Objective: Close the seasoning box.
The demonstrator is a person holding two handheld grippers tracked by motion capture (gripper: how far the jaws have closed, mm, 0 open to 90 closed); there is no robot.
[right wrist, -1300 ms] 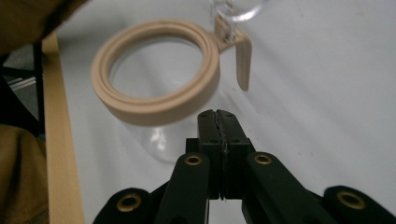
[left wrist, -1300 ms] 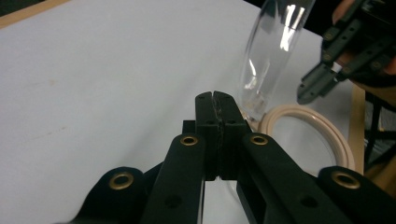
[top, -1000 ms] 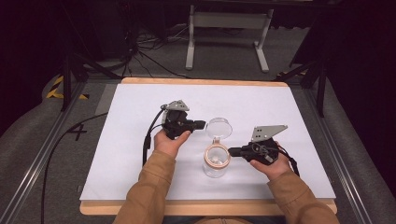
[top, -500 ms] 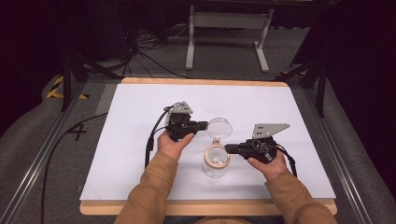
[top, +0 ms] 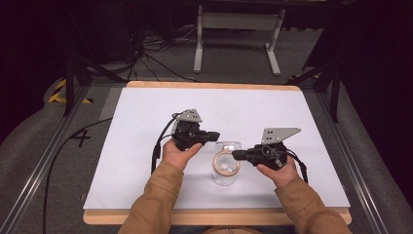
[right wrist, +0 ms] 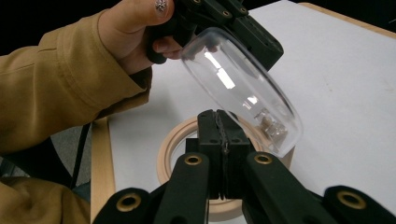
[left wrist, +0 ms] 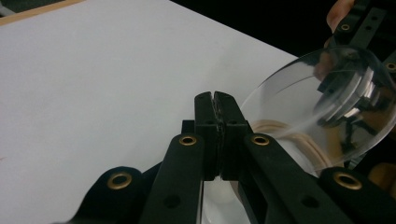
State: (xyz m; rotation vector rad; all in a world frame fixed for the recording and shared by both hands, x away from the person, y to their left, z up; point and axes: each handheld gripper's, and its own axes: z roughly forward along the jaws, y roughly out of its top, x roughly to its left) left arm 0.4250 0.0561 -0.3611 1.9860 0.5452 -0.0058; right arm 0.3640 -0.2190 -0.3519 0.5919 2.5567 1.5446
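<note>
High view: a white table sheet [top: 146, 161] on a wooden-edged table [top: 209, 85], wide bare room to the far side and to both sides. Near the front middle, a clear glass jar [top: 225, 173] with a tan rim [top: 226, 164], well in from every edge. Left gripper [top: 214, 137] held in the left hand [top: 179, 152], pointing toward the jar's far side, where a clear lid [top: 229, 146] hangs tilted above the rim. Right gripper [top: 235, 155] held in the right hand [top: 277, 170], tip at the jar's right side, touching or just short of the rim; cannot tell which from here. Open sheet between the jar and the front edge, with both sleeves crossing it.

Left gripper view: jaws pressed together with no gap, pinching the edge of the clear lid [left wrist: 322, 107], which stands tilted up to the right. Tan rim [left wrist: 285, 140] showing beneath and through it. Bare white sheet [left wrist: 93, 84] stretching away to the left up to the wooden edge.

Right gripper view: jaws closed flat on each other, nothing visible between them, tip over the near part of the tan rim [right wrist: 173, 149]. Clear lid [right wrist: 243, 88] tilted above the rim, held at its upper end by the left gripper [right wrist: 261, 49]. Free white sheet [right wrist: 345, 84] to the right; table edge close on the left.
</note>
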